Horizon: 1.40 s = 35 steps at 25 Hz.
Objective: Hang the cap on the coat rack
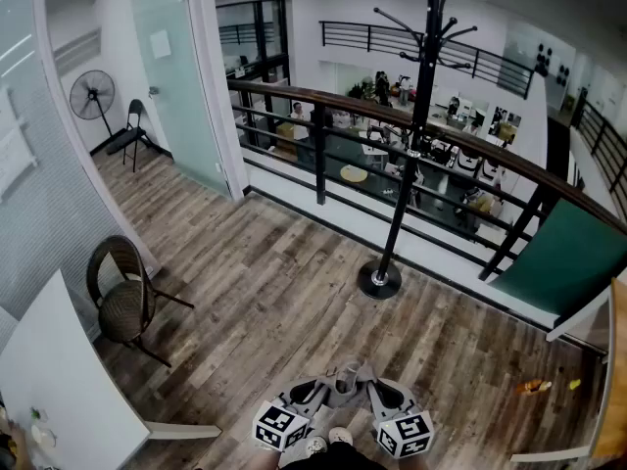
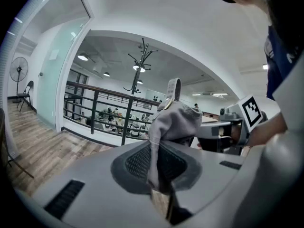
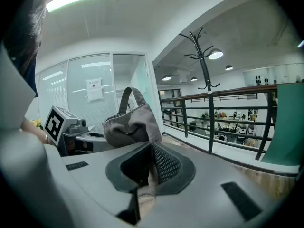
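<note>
I hold the grey fabric cap (image 1: 345, 378) low at the front of the head view. It hangs between the two grippers, above the wood-plank floor (image 1: 274, 302).

Left gripper (image 1: 321, 393): the jaws are nearly together and pinch a fold of the cap's cloth. In the left gripper view the cloth runs down between the ribbed pads (image 2: 137, 164). The cap's crown bulges just beyond the tips.

Right gripper (image 1: 372, 392): the gap is equally narrow, and the jaws are clamped on the opposite edge of the cap. In the right gripper view the fabric is pressed between the mesh pads (image 3: 165, 164). The rear strap (image 3: 130, 98) loops upward above the crown.

Both grippers tilt slightly downward and converge, so their tips sit close together with the cap bridging them.

The black metal coat rack (image 1: 411, 135) stands upright well ahead of the cap and apart from it. Its round base (image 1: 380, 280) rests on the floor just in front of the dark railing (image 1: 323, 106).

A wicker chair (image 1: 122, 297) stands at the left, near a white panel (image 1: 69, 380). A standing fan (image 1: 93, 94) is at the far left, beside a frosted glass wall.
</note>
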Each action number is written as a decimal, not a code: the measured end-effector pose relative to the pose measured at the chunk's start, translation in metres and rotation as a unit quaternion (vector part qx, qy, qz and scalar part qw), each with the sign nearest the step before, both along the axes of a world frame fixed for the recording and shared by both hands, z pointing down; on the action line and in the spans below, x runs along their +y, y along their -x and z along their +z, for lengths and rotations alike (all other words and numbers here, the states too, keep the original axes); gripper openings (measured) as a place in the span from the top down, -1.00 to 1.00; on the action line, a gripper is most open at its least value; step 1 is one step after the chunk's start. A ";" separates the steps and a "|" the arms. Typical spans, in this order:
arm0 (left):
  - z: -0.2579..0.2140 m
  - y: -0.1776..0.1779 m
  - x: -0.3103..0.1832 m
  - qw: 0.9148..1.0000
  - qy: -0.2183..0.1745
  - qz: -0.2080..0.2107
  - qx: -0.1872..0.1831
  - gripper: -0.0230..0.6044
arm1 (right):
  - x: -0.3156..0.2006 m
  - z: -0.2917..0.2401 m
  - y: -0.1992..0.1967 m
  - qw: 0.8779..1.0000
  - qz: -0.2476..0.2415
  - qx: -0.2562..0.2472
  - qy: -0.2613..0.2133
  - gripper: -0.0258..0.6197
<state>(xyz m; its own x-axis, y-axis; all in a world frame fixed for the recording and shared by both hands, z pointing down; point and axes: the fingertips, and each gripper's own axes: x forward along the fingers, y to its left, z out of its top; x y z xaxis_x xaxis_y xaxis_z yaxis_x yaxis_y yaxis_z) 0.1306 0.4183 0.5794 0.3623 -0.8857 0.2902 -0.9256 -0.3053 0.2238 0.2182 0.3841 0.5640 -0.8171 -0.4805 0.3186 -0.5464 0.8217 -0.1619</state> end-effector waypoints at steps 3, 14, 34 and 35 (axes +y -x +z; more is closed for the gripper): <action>-0.002 0.004 0.006 1.000 -0.002 -0.002 0.002 0.82 | 0.009 -0.002 0.001 1.000 -0.001 0.002 -0.005 0.83; -0.002 0.003 0.023 1.000 -0.006 0.002 -0.007 0.82 | 0.023 -0.002 -0.002 0.999 0.027 0.014 -0.018 0.83; 0.006 0.044 -0.041 0.999 0.013 -0.034 -0.006 0.79 | -0.047 0.004 0.041 0.999 0.014 0.017 -0.035 0.82; 0.004 0.046 -0.053 0.999 0.010 -0.035 -0.009 0.79 | -0.060 0.003 0.044 0.999 0.014 0.019 -0.035 0.82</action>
<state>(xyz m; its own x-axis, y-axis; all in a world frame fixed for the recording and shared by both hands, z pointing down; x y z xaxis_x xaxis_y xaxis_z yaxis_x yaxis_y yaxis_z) 0.0842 0.3653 0.5836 0.2951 -0.9021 0.3149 -0.9482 -0.2360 0.2126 0.1745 0.3245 0.5670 -0.7915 -0.5248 0.3132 -0.5734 0.8151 -0.0830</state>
